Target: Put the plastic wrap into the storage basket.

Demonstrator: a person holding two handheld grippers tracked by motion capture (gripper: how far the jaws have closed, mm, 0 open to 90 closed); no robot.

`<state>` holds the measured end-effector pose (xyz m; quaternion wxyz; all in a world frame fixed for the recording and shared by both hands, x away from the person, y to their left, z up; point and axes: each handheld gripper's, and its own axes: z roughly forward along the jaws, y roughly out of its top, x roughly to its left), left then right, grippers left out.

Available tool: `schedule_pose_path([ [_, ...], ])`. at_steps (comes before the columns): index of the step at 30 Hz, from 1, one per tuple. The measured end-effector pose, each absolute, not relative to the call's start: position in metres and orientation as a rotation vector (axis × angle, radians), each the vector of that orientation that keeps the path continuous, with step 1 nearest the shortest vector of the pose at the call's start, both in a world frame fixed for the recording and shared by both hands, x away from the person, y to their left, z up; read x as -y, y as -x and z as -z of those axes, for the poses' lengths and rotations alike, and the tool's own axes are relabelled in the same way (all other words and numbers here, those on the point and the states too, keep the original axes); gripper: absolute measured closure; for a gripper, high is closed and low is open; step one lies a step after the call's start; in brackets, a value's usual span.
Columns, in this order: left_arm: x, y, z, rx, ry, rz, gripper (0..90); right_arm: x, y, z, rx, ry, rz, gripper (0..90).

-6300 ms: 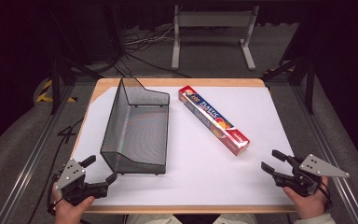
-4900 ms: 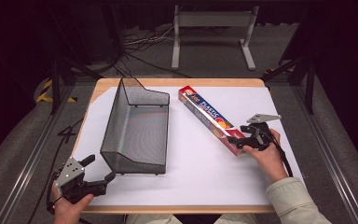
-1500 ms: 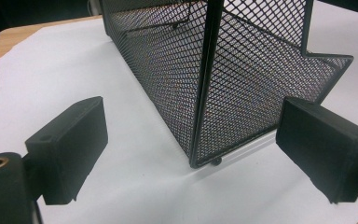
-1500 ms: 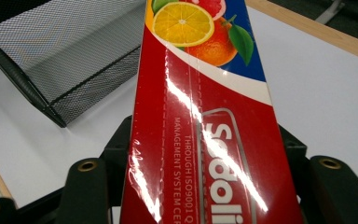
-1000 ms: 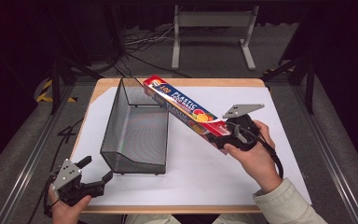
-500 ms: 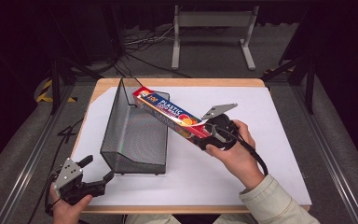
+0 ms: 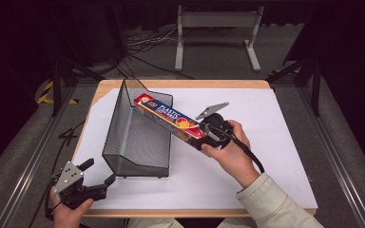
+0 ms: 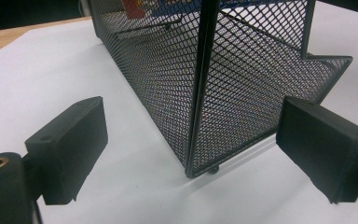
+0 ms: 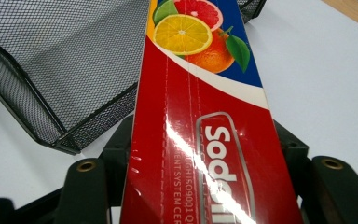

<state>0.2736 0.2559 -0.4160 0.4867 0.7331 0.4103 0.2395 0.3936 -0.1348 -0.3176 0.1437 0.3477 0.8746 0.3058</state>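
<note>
A long red and blue plastic wrap box [image 7: 168,118] with citrus fruit printed on it is held off the table by its near end. My right gripper [image 7: 202,137] is shut on it, and in the right gripper view the box [image 9: 200,116] runs up between the jaws of that gripper [image 9: 205,186]. The box's far end reaches over the right wall of the black mesh basket [image 7: 123,137]. My left gripper [image 7: 99,172] rests open at the table's front left. In the left gripper view this gripper [image 8: 191,149] faces the basket's near corner [image 8: 242,79] with nothing between its jaws.
A white mat [image 7: 275,123] covers the wooden table [image 7: 195,84]. The mesh basket [image 9: 51,70] lies left of the box in the right gripper view. Dark floor, cables and a metal stand [image 7: 216,28] lie beyond the table's far edge.
My right gripper has carried the box leftward and a little lower, so its far end now hangs over the basket. The left gripper has stayed put.
</note>
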Motion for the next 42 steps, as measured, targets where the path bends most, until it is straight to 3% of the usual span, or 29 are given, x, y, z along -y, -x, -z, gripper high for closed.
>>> schedule_pose_path([
  [31,-0.257,-0.274,0.418,-1.006,-1.78,-0.571,9.7,0.113,-0.408,0.323,-2.543,-1.08,-0.827,39.7],
  [42,-0.256,-0.274,0.418,-1.001,-1.782,-0.573,9.7,0.096,-0.396,0.322,-2.54,-1.142,-0.765,39.4],
])
